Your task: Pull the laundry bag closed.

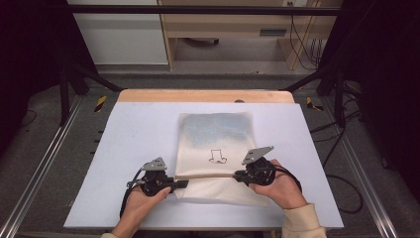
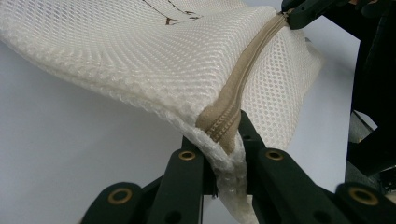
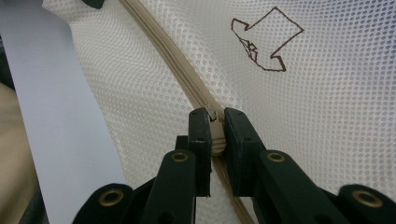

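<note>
Counter (image 1: 124,148): we see a pale blue-grey top with a wooden strip along its far edge; it carries the mesh bag, our landmark for every place below.
Mesh bag (image 1: 218,134): we find a flat, white, net-like laundry bag lying lengthwise near the middle of the counter, a greyish patch showing through its far half; its near end is lifted slightly off the counter where the zipper is gripped.
Zipper (image 1: 205,175): we see a beige zipper band running crosswise over the near part of the mesh bag, stretched in a nearly straight line between the two grippers; in the left gripper view (image 2: 252,56) it climbs away over the raised mesh.
Arrow mark (image 1: 217,156): we note a dark outlined arrow drawn on the mesh bag, just beyond the zipper and closer to its right end; in the right gripper view (image 3: 264,42) it lies to the right of the zipper.
Left hand-held gripper (image 1: 181,184): we hold it at the left edge of the mesh bag; in its own view (image 2: 224,144) the jaws are pressed together on the end of the zipper with a bunch of mesh squeezed between them.
Right hand-held gripper (image 1: 239,174): we hold it over the near right part of the mesh bag; in its own view (image 3: 215,135) the jaws are clamped tight on the zipper band, where a small slider-like piece sits between the tips.
Hands: our left hand (image 1: 143,198) and right hand (image 1: 280,188) come in from the near edge of the counter, one at each near corner of the mesh bag.
</note>
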